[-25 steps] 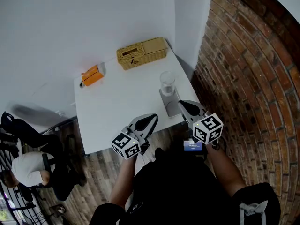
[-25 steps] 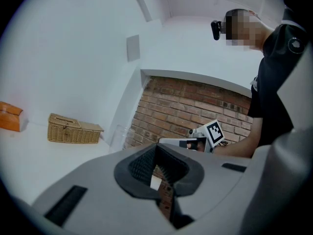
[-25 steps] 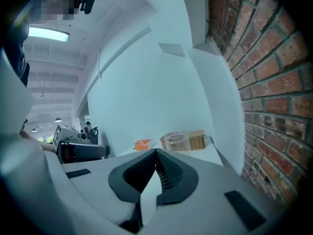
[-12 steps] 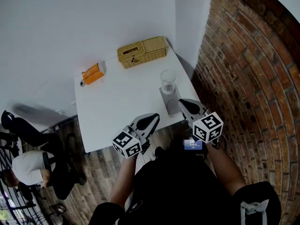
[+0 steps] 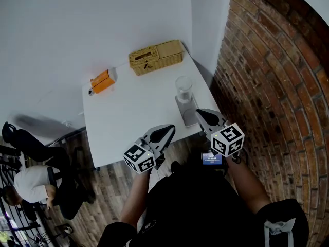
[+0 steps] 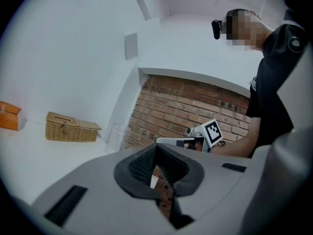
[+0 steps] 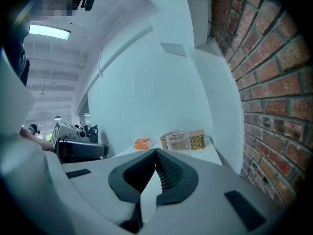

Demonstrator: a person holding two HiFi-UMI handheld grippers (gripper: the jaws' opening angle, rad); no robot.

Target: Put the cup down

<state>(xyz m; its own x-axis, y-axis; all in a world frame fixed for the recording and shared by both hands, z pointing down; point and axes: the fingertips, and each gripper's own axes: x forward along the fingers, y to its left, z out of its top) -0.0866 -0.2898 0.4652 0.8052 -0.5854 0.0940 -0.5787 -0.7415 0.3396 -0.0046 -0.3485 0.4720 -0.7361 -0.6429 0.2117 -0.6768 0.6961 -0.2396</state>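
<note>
Over the last second almost nothing has shifted. Only the person in the chair (image 5: 32,185), on the floor off the desk's left edge, has moved a little. My two tongs have kept their place at the near edge, and the cup stands just where it stood. I take that to mean the putting-down is done and I am only holding off.

From the left, the orange box (image 5: 102,81) lies near the far left corner of the desk (image 5: 123,118). The wicker basket (image 5: 156,57) sits along the far edge, toward the right corner. My left tongs (image 5: 164,133) hang over the near edge about its middle. They are clenched, pads met with nothing between them, and angled toward the right edge.

The cup (image 5: 183,90) is clear and upright. It stands by the right edge on the far end of a grey mat (image 5: 189,115), free of both tongs. From my left tongs it lies ahead and to the right, well apart.

My right tongs (image 5: 201,115) are likewise clenched on nothing. They hover over the near end of that mat, by the near right corner, and point straight at the cup. The cup is near in front of their tips, with a clear gap and no touch. Past the right edge runs the brick wall (image 5: 267,86)
</note>
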